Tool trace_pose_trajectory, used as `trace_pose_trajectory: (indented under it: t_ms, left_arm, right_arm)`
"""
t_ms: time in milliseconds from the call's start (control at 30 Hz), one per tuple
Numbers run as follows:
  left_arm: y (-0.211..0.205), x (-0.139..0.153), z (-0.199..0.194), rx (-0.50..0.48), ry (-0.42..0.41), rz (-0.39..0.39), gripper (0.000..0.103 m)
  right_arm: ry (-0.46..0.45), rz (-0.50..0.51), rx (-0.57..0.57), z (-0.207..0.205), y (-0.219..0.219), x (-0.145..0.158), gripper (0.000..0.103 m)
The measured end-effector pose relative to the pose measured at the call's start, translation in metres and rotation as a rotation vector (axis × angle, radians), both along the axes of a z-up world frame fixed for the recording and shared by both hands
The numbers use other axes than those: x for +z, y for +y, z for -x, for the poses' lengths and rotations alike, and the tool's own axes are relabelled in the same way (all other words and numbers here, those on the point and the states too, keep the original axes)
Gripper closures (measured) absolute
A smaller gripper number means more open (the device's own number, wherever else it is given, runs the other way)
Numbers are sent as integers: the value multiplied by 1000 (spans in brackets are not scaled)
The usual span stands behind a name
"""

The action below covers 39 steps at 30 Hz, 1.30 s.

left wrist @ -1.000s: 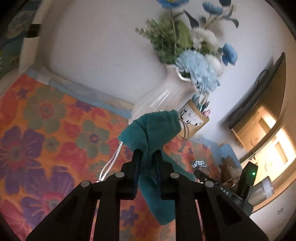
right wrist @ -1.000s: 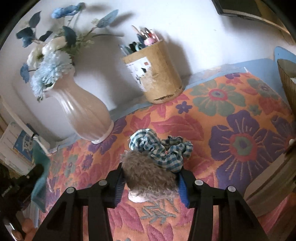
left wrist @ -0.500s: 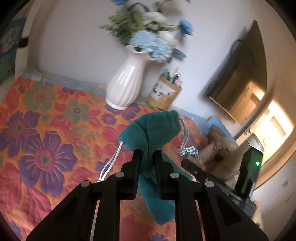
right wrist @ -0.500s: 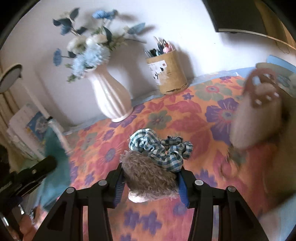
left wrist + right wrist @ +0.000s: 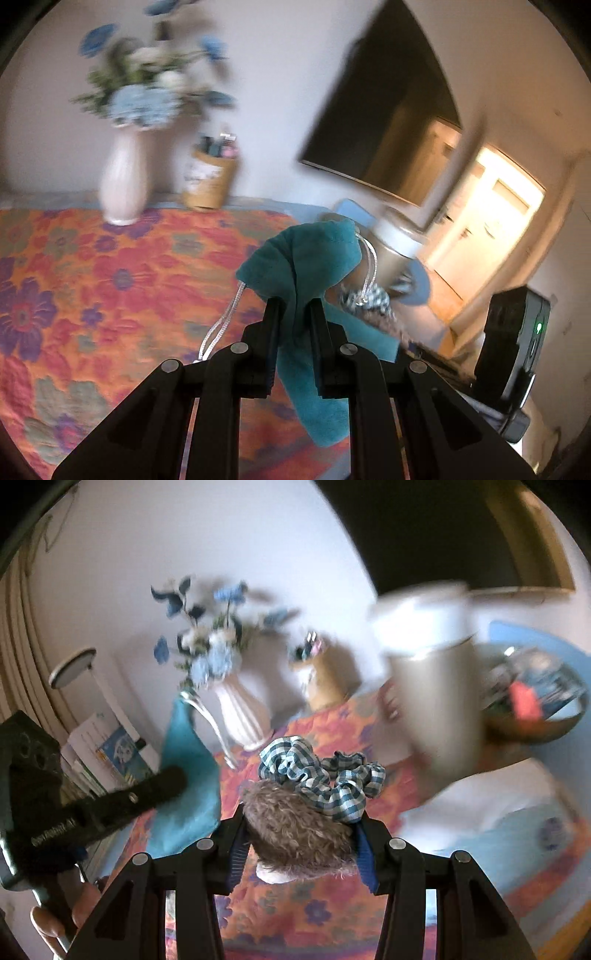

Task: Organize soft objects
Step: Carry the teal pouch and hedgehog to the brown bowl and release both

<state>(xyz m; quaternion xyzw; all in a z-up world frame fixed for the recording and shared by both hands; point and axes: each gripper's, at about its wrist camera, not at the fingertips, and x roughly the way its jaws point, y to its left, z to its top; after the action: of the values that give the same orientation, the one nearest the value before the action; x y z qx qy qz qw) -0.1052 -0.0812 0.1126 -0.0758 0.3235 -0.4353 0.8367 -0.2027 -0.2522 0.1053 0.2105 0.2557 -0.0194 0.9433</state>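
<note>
Gripping separately, a teal drawstring pouch (image 5: 306, 254) is pinched in the closed left gripper (image 5: 293, 306), lower centre; a curly plush toy (image 5: 295, 827) with gingham scrunchie (image 5: 321, 775) is clamped half-open in the right gripper (image 5: 299, 834), for carrying.

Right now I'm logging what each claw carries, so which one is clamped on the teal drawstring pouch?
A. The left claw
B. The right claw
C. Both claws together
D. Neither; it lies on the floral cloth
A: in the left wrist view the left claw pinches the teal drawstring pouch, while the right claw holds a furry brown thing and a checked scrunchie.
</note>
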Motion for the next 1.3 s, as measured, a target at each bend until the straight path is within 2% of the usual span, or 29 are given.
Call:
trace_pose_trajectory:
  t_ms: [233, 300, 467, 633, 833, 967, 1067, 1200, 1233, 1267, 1300]
  left_arm:
    - [-50, 5, 40, -141, -18, -10, 91]
    - [-66, 7, 46, -178, -11, -5, 91]
    - [-107, 18, 59, -219, -54, -25, 91]
    - [-174, 45, 65, -240, -124, -69, 91]
    - [-242, 78, 48, -188, -169, -102, 91]
    - [-285, 95, 25, -109, -211, -166, 91]
    - [-313, 99, 2, -47, -189, -219, 91]
    - [-347, 90, -32, -1, -135, -300, 90]
    - [-354, 85, -44, 20, -108, -322, 90]
    - [-358, 81, -52, 36, -88, -332, 85]
    - [-361, 76, -57, 59, -70, -353, 78]
  right_arm:
    - [-35, -12, -158, 48, -56, 14, 56]
    - [-40, -42, -188, 57, -75, 15, 56]
    - [-64, -91, -276, 78, -116, 19, 56]
    - [-81, -103, -363, 98, -156, 25, 55]
    - [-83, -126, -416, 95, -208, 35, 55]
    - [-89, -121, -411, 65, -242, 53, 55]
    - [-74, -128, -406, 38, -265, 58, 55]
    - [-31, -168, -418, 1, -298, 50, 55]
    - [-18, -183, -414, -8, -304, 45, 53]
    - [-5, -205, -408, -17, -311, 40, 43]
    - [5, -224, -406, -23, -316, 36, 28]
